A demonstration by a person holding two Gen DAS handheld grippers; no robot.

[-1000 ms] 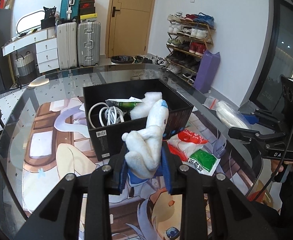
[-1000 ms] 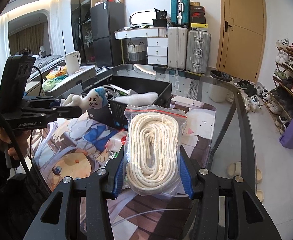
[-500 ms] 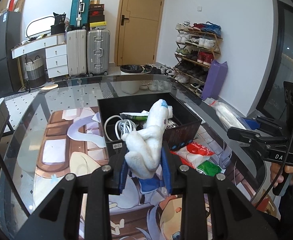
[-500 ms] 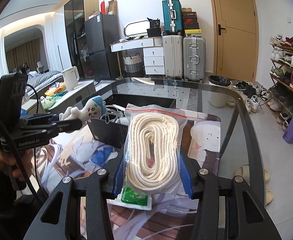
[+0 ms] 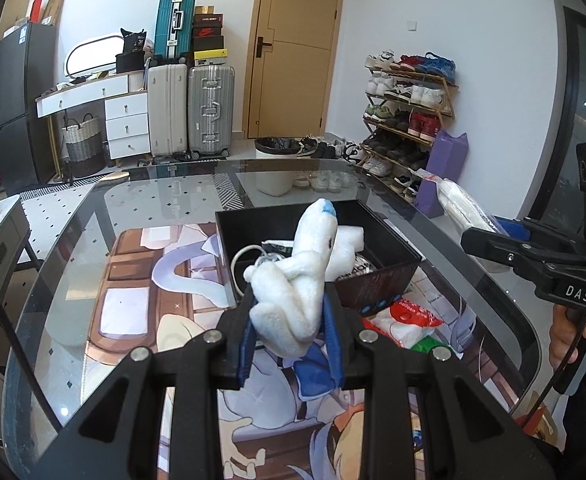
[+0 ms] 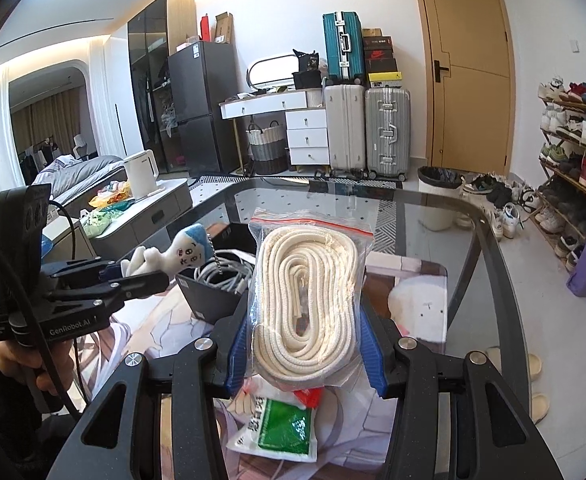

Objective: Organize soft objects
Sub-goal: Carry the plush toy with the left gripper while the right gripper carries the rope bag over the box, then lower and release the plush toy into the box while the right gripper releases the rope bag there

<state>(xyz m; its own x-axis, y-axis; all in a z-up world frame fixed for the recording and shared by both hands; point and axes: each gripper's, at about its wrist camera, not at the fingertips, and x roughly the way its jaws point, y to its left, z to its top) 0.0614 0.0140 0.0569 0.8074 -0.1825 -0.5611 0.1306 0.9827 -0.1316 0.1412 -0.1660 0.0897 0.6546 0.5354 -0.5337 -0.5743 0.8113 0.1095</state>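
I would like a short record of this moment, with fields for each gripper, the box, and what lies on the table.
left gripper: shut on white plush doll with blue hair, held above the table
right gripper: shut on clear zip bag of coiled white rope
black open box: holds white cable and white foam piece
glass table: red and green packets beside the box

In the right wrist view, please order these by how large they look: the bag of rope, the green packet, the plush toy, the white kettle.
1. bag of rope, though it is nearest the camera.
2. green packet.
3. plush toy and white kettle look alike in size; the kettle stands farther away, so I leave them unranked.
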